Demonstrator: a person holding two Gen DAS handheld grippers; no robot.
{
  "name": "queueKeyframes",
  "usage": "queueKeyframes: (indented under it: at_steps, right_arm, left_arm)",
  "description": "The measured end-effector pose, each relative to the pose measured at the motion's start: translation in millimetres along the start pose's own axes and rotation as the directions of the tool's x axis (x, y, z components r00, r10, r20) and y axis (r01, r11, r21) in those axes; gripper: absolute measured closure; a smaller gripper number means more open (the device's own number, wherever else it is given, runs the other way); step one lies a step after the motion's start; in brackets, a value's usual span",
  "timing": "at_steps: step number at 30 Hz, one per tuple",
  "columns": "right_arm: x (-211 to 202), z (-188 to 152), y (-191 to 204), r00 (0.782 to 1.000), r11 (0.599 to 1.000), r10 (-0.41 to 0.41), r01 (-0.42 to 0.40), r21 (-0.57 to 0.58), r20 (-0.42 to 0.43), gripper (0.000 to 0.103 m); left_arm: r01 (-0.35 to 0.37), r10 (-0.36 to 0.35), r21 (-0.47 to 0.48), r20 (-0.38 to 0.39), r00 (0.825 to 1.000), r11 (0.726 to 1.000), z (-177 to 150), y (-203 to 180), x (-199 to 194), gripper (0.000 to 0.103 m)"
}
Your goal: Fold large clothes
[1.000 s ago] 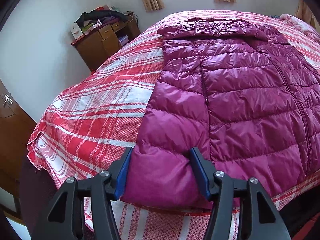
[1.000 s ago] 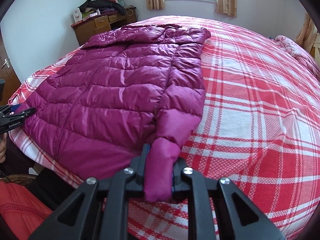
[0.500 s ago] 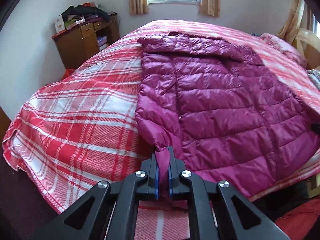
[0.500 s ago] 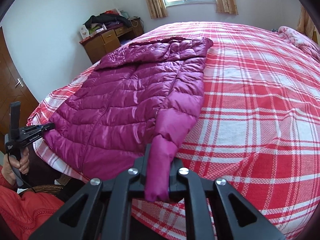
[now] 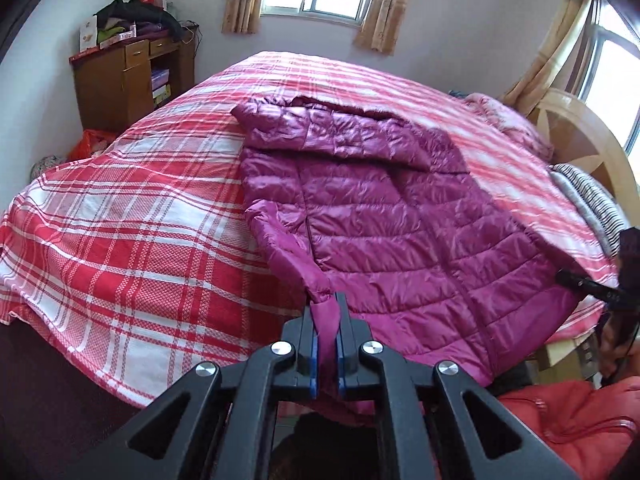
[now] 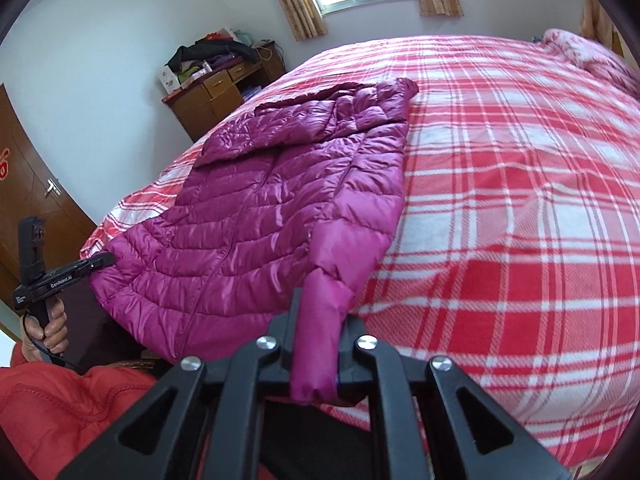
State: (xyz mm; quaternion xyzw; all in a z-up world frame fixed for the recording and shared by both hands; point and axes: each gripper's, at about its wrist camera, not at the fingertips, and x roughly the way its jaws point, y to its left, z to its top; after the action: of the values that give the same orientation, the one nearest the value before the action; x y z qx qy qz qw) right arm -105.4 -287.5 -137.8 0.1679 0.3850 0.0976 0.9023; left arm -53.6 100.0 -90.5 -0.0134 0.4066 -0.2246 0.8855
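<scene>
A magenta quilted down jacket [image 5: 392, 216] [image 6: 280, 200] lies front up on a red and white plaid bed, hood toward the window. My left gripper [image 5: 327, 320] is shut on the cuff of the jacket's left sleeve, which is pulled up off the bed into a tight pinch. My right gripper [image 6: 318, 320] is shut on the cuff of the other sleeve, which hangs folded between the jaws. In the right wrist view the left gripper [image 6: 102, 260] shows at the jacket's near corner, held by a hand [image 6: 48, 326].
The plaid bed [image 5: 120, 232] [image 6: 520, 220] spreads wide on both sides of the jacket. A wooden cabinet [image 5: 128, 80] piled with clothes stands by the far wall. A striped cloth [image 5: 588, 204] and wooden headboard sit at right. A red sleeve [image 6: 60, 408] is near.
The left gripper closed on the sleeve cuff, then lifted it. Both grippers rose and pulled back, so more of the room and bed shows; the sleeves are raised off the bed.
</scene>
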Motion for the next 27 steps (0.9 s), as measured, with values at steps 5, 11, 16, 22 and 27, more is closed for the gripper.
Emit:
queueKeyframes:
  at_steps: [5,11,16,22,27]
  right_arm:
    - [-14,10,-1,0.997,0.996,0.074,-0.075,0.051,0.019,0.091]
    - [-18,59,-7,0.986,0.981,0.156,-0.161,0.104,0.057,0.091]
    - [-8,121,-15,0.986,0.984,0.142,-0.151,0.097,0.092,0.091]
    - [42,188,-33,0.995,0.99,0.053,-0.063,0.127,0.086,0.091]
    - [103,229,-62,0.999,0.98,0.006,-0.017,0.198,0.053,0.092]
  left_arm:
    - [-0.016,0.017,-0.03,0.046,0.999,0.999,14,0,-24,0.098]
    - [-0.073,0.077,-0.089,0.047,0.996,0.993,66,14,-11,0.098]
    - [-0.127,0.137,-0.103,0.093,0.986,0.987,127,19,17,0.097]
    - [-0.219,0.228,-0.123,0.057,0.972,0.968,199,31,96,0.097]
    - [-0.295,0.293,-0.136,-0.031,0.955,0.946,240,49,171,0.097]
